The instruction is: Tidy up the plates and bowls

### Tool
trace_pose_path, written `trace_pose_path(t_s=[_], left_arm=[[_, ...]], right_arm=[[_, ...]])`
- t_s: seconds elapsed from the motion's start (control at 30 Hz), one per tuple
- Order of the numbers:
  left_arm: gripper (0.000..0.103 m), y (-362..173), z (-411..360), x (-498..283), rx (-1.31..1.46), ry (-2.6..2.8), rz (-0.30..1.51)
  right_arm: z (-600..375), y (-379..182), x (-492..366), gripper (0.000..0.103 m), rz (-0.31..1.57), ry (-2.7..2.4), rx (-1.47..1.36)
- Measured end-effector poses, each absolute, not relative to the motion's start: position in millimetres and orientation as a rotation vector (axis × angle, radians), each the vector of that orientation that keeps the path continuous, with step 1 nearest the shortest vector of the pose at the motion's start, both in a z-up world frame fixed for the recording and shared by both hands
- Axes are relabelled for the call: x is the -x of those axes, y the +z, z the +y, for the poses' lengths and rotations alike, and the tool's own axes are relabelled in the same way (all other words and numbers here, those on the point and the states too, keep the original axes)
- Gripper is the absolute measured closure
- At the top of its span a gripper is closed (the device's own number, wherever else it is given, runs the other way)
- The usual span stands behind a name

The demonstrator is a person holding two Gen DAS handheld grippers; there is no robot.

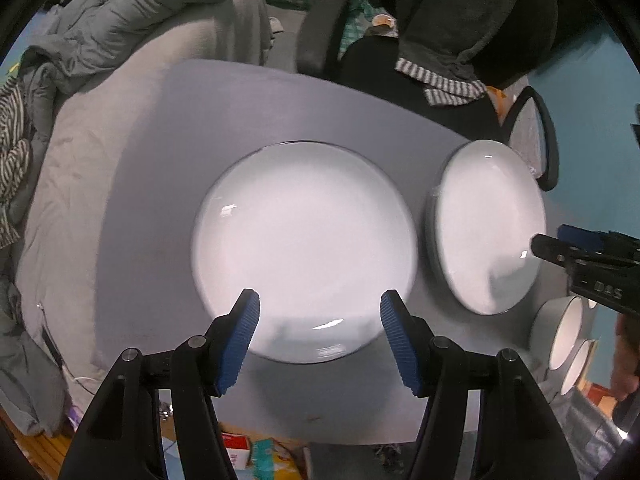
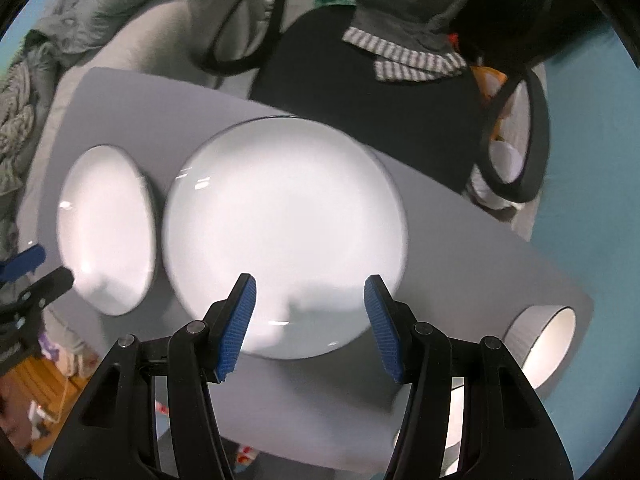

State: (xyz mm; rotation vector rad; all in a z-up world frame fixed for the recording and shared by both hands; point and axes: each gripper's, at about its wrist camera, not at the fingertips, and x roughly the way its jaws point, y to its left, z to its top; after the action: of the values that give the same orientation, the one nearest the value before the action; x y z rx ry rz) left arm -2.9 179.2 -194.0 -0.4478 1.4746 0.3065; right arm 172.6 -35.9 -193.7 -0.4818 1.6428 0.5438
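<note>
2 white plates lie side by side on grey surface (image 1: 168, 128): left plate (image 1: 304, 248), right plate (image 2: 284, 236). 2 bowls (image 1: 564, 332) wait at right edge. Left tool (image 1: 320, 320), right tool (image 2: 310, 312) hover above, jaws apart, empty; likely stacking next.

Both views are wrist-mounted fisheyes looking straight down along their own fingers at a grey table (image 1: 168, 152), from close above.

The left wrist view centres on the left plate (image 1: 304, 252); the right plate (image 1: 488, 228) sits at its right edge.

The right wrist view centres on that right plate (image 2: 286, 236), with the left plate (image 2: 106, 228) at frame left.

Both views share the two plates and the black chair (image 2: 360, 80) at the top.
</note>
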Motion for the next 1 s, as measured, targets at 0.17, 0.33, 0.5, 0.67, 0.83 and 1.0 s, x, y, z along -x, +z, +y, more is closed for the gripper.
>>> trace_pose_path(t_s=[0.17,0.33,0.5,0.67,0.83,1.0], left_arm=[[0.039,-198,214,30,0.482,0.34,1.477],[0.039,-203,237,48,0.551,0.372,1.476],[0.039,-212,253,67,0.62,0.41,1.473],[0.039,-222,264,74,0.664,0.436,1.483],[0.039,-236,277,78,0.73,0.464,1.488],[0.039,-252,281,80,0.837,0.491,1.479]], right_arm=[[-10,-182,-155,0.047,1.631,0.655,0.477],[20,-181,-147,0.047,1.601,0.737,0.515],[47,-189,-147,0.047,1.599,0.795,0.537],[76,-198,-145,0.047,1.586,0.849,0.577],[99,-217,-152,0.047,1.591,0.883,0.615],[106,-240,-159,0.047,1.622,0.888,0.612]])
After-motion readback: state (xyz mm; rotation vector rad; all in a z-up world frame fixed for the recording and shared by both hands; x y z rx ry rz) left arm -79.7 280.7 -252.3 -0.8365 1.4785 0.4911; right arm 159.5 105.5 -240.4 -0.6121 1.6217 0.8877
